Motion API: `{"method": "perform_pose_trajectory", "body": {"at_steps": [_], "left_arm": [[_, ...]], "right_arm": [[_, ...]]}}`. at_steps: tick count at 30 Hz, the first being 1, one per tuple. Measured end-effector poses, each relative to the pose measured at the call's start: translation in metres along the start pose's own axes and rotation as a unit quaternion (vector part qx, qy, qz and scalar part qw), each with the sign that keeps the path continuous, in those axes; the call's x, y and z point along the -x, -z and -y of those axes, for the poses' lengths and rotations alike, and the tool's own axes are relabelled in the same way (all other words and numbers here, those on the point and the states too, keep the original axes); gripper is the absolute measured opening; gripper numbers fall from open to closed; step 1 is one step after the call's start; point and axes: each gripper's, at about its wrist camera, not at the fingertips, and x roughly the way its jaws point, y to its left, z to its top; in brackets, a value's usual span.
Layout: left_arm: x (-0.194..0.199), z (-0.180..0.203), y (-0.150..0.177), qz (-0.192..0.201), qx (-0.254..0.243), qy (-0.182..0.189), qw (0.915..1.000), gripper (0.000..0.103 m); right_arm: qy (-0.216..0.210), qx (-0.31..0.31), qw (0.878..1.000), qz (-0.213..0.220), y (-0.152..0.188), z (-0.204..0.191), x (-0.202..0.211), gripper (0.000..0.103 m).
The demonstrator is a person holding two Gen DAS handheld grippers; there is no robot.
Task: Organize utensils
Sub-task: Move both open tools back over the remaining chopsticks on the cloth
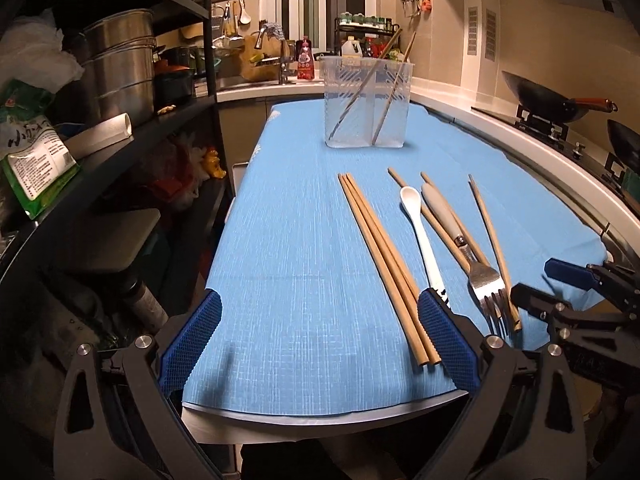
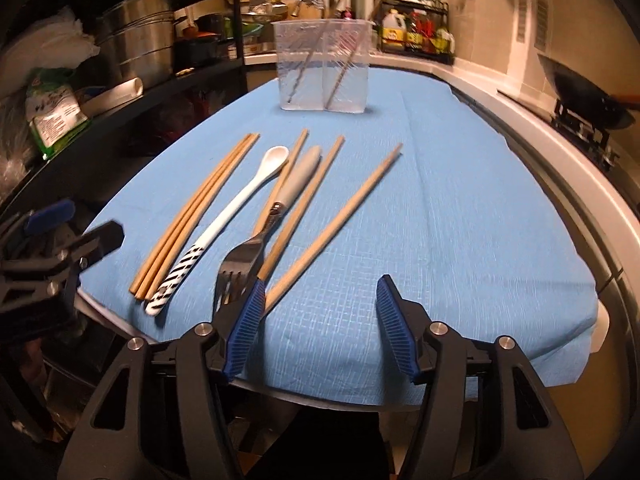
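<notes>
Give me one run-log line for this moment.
left gripper: open, empty | right gripper: open, empty | holder: two chopsticks in | fork, spoon: on cloth

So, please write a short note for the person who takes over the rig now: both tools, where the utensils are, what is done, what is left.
Left tool: open, empty, over the near edge of the blue cloth.
Right tool: open, empty, just right of the fork tines.
Done: two chopsticks stand in the clear divided holder at the far end, one in each compartment.
Left: on the cloth lie three chopsticks together, the white spoon, the fork with grey handle, and three more single chopsticks around it. All must go into the holder.
</notes>
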Motion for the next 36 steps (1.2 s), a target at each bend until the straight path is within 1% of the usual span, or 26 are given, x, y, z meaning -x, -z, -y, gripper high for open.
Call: {"method": "perform_pose_trajectory", "body": {"at_steps": [2,3,4,7,10,12,14,15,20,22,24,28,30,32,34,36], "left_arm": [[-0.001,0.002,0.0,-0.004,-0.006,-0.003,1.0,0.095],[0.0,0.004,0.0,-0.004,-0.012,-0.006,0.9999,0.095],[0.001,0.005,-0.001,-0.004,-0.017,-0.009,0.9998,0.095],[0.005,0.006,-0.001,-0.003,-0.031,-0.017,0.9994,0.095],[0.009,0.006,-0.001,-0.004,-0.037,-0.02,0.9991,0.095],[0.012,0.008,0.0,-0.003,-0.045,-0.024,0.9987,0.095],[0.016,0.011,0.0,0.0,-0.056,-0.026,0.9981,0.095],[0.017,0.011,0.0,0.001,-0.059,-0.025,0.998,0.095],[0.021,0.016,0.004,-0.002,-0.066,-0.02,0.9976,0.095],[0.016,0.019,0.005,-0.007,-0.067,-0.017,0.9976,0.095],[0.008,0.021,0.003,-0.01,-0.072,-0.023,0.9971,0.095],[0.001,0.024,0.002,0.003,-0.073,-0.034,0.9967,0.095],[-0.002,0.024,0.002,0.005,-0.072,-0.038,0.9967,0.095],[-0.007,0.025,0.003,-0.001,-0.068,-0.037,0.997,0.095],[-0.014,0.029,0.005,-0.009,-0.077,-0.041,0.9962,0.095],[-0.015,0.031,0.005,-0.003,-0.086,-0.038,0.9956,0.096]], "right_arm": [[0.035,0.013,0.999,-0.009,-0.004,0.001,-0.003,0.062],[0.038,0.011,0.999,-0.015,-0.006,0.006,-0.005,0.062],[0.029,-0.005,0.999,-0.015,-0.008,0.012,-0.005,0.062],[-0.017,-0.053,0.998,-0.025,-0.012,0.022,-0.001,0.063],[-0.037,-0.043,0.998,-0.027,-0.008,0.011,0.0,0.063],[-0.026,-0.026,0.999,-0.037,-0.002,0.003,-0.003,0.063],[0.0,0.003,0.999,-0.033,0.002,-0.002,-0.002,0.063],[0.004,0.006,0.999,-0.031,0.001,-0.002,-0.001,0.063],[0.013,-0.031,0.999,-0.022,-0.001,0.021,-0.001,0.063],[0.007,-0.036,0.999,-0.015,0.002,0.028,-0.001,0.064],[0.001,-0.034,0.999,-0.009,0.007,0.031,0.002,0.065],[-0.007,-0.026,1.0,-0.005,0.012,0.035,0.005,0.065],[-0.011,-0.02,1.0,-0.006,0.013,0.037,0.006,0.068],[-0.006,-0.01,1.0,-0.008,0.013,0.039,0.005,0.069],[-0.005,-0.009,1.0,-0.007,0.014,0.045,0.006,0.07],[-0.004,-0.011,1.0,-0.007,0.015,0.046,0.006,0.07]]}}
